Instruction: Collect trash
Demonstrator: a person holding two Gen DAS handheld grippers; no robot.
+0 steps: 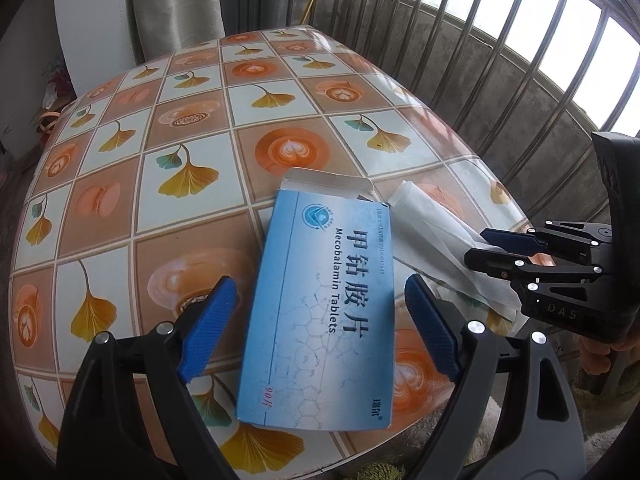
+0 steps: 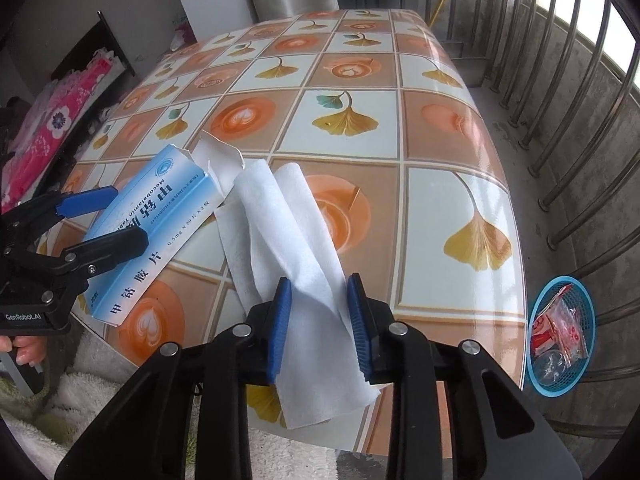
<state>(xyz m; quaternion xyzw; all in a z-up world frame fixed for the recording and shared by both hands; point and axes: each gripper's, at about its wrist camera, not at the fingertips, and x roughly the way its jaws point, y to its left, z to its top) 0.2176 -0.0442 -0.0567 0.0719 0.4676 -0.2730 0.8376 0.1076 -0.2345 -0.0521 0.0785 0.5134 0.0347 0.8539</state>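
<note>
A blue medicine box [image 1: 320, 304] with an open end flap lies on the patterned table [image 1: 192, 120]. My left gripper [image 1: 320, 320] is open, one finger on each side of the box, not touching it. The box also shows in the right wrist view [image 2: 152, 232], with the left gripper [image 2: 108, 220] around it. A crumpled white tissue [image 2: 288, 232] lies beside the box. My right gripper [image 2: 320, 320] straddles the tissue's near end, its pads close to the paper with small gaps showing. In the left wrist view the right gripper [image 1: 492, 246] is at the tissue [image 1: 436, 232].
A blue plastic basket [image 2: 560, 324] holding wrappers sits on the floor right of the table. Metal railing bars [image 2: 580, 120] run along the right. A white fluffy cloth [image 2: 120, 400] lies below the table's near edge. Pink fabric [image 2: 60, 120] is at the left.
</note>
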